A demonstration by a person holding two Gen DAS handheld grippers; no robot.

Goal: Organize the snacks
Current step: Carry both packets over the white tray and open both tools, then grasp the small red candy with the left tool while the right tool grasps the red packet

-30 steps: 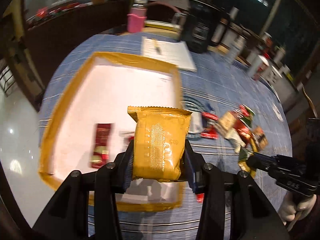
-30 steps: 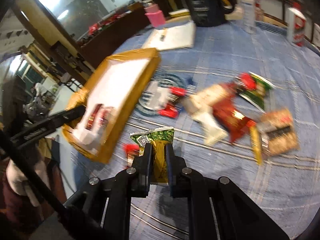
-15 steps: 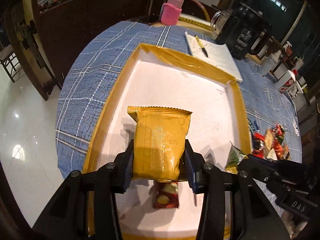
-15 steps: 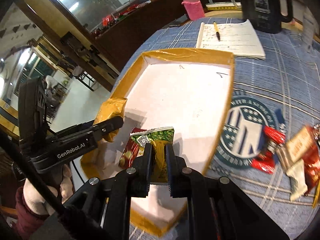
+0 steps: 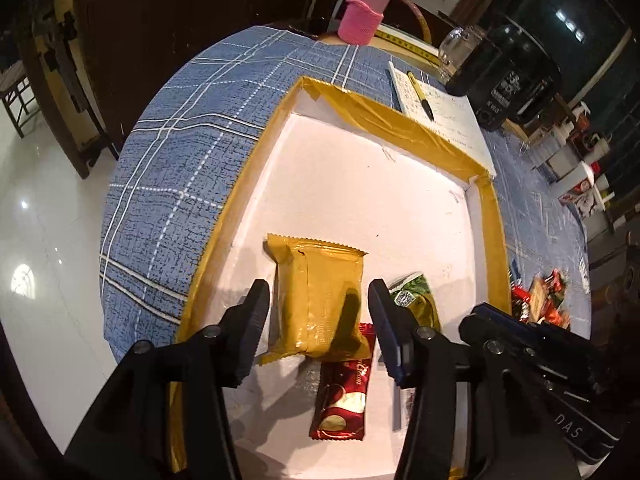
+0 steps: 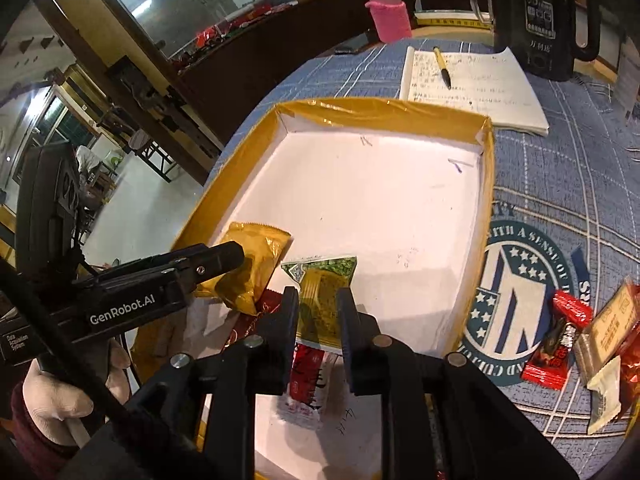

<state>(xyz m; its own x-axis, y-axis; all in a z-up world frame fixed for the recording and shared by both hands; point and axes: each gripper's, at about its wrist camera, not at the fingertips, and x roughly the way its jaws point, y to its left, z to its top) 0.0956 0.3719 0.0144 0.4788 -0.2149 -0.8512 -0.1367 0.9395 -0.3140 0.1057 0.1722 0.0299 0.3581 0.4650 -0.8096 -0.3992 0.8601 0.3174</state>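
I am holding my left gripper (image 5: 318, 310) spread around the gold packet (image 5: 316, 300), now lying in the tray (image 5: 490, 240) at lower centre; my right gripper (image 6: 318, 312) is loosening around the green packet (image 6: 322, 292). Several snacks (image 6: 560, 336) are waiting at right on the tablecloth.

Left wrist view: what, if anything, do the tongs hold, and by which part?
Nothing. The left tongs stand open, clear of the gold snack packet lying between them in the tray.

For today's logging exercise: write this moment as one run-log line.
left hand-held gripper: open, around yellow packet in tray | right hand-held gripper: open, around green packet | loose snacks: on tablecloth
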